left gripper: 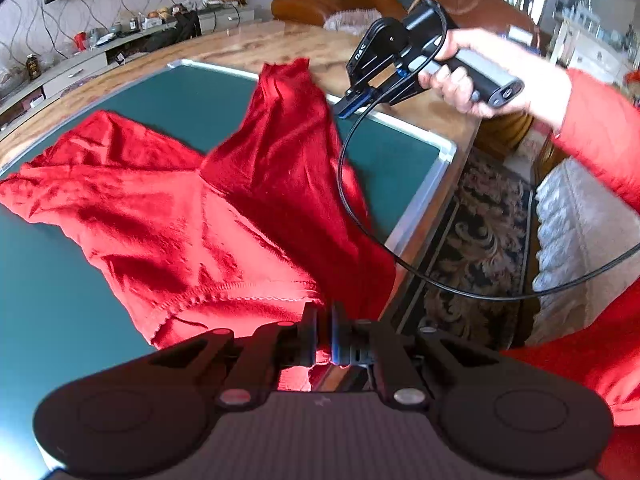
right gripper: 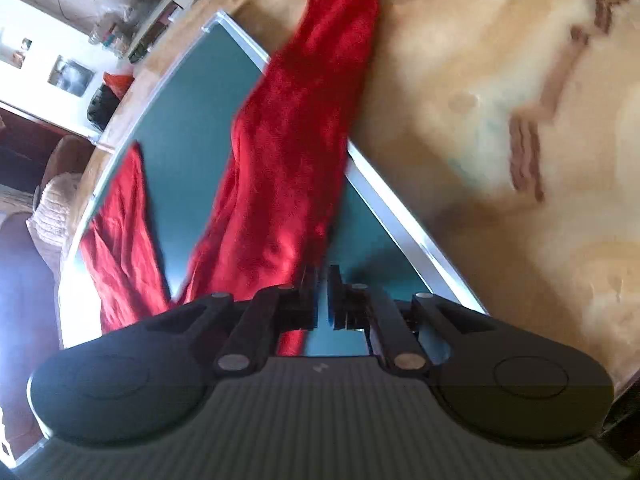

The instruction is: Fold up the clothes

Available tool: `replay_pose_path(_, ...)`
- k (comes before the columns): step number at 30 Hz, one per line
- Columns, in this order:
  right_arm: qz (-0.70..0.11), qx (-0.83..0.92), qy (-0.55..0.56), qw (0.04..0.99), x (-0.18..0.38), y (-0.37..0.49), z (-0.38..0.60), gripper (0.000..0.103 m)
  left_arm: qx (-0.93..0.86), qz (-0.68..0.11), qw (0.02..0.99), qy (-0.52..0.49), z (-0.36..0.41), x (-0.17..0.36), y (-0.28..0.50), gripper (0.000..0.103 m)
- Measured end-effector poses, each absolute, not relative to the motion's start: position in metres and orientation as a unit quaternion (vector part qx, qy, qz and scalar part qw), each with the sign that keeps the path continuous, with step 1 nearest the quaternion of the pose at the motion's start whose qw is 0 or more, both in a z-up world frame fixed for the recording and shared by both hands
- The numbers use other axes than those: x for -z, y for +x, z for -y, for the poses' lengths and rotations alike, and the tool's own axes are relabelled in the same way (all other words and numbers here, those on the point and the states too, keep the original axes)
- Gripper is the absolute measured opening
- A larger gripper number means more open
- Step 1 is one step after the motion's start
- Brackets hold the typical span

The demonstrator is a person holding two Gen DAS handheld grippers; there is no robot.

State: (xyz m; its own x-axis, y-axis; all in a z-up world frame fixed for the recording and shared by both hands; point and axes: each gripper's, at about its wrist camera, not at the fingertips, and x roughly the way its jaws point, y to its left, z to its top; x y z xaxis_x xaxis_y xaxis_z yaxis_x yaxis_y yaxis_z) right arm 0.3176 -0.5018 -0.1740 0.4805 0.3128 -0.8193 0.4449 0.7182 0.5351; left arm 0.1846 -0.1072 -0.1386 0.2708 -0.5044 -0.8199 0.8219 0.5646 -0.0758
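Observation:
A red garment (left gripper: 180, 216) lies crumpled on the green mat (left gripper: 192, 104), one long part reaching past the mat's far rim onto the wooden table. My left gripper (left gripper: 325, 316) is shut on its stitched hem at the near edge, with red cloth pinched between the pads. A hand (left gripper: 480, 76) in a red sleeve holds my right gripper (left gripper: 346, 108) just right of that long part, tips down over the mat's rim. In the right wrist view the right gripper (right gripper: 323, 276) shows a narrow gap with only mat behind it; the red garment (right gripper: 288, 152) lies just left of its left finger.
The mat has a metal frame (left gripper: 424, 196) and lies on a wooden table (right gripper: 480, 120). A black cable (left gripper: 348, 184) loops from the right gripper across the mat's corner. A patterned rug (left gripper: 472, 240) and a white-covered seat (left gripper: 580, 232) are to the right, beyond the table edge.

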Motion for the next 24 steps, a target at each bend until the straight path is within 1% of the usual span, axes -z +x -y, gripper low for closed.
replay_pose_path(1,-0.502,0.039,0.372,0.780,0.172,0.312,0.500,0.014,0.426,-0.427,0.774,0.191,0.109,0.141,0.184,0.008)
replay_pose_path(3,-0.493,0.011,0.357,0.794,0.164,0.301,0.490,0.016,0.426,-0.428,0.773,0.194,0.111,0.144,0.184,0.008)
replay_pose_path(6,-0.494,-0.083,0.334,0.799,0.151,0.283,0.459,0.016,0.420,-0.430,0.775,0.194,0.111,0.146,0.184,0.008)
replay_pose_path(8,-0.505,-0.144,0.307,0.794,0.143,0.269,0.432,0.016,0.413,-0.435,0.777,0.190,0.110,0.149,0.186,0.008)
replay_pose_path(11,-0.541,-0.190,0.268,0.774,0.145,0.247,0.390,0.016,0.406,-0.442,0.779,0.180,0.107,0.152,0.186,0.008)
replay_pose_path(16,-0.579,-0.184,0.292,0.739,0.171,0.235,0.355,0.016,0.394,-0.445,0.785,0.172,0.107,0.152,0.185,0.009)
replay_pose_path(20,-0.575,-0.165,0.324,0.733,0.178,0.236,0.353,0.016,0.381,-0.451,0.789,0.172,0.111,0.151,0.184,0.009)
replay_pose_path(24,-0.573,-0.150,0.329,0.736,0.182,0.238,0.350,0.016,0.367,-0.455,0.791,0.180,0.114,0.150,0.183,0.010)
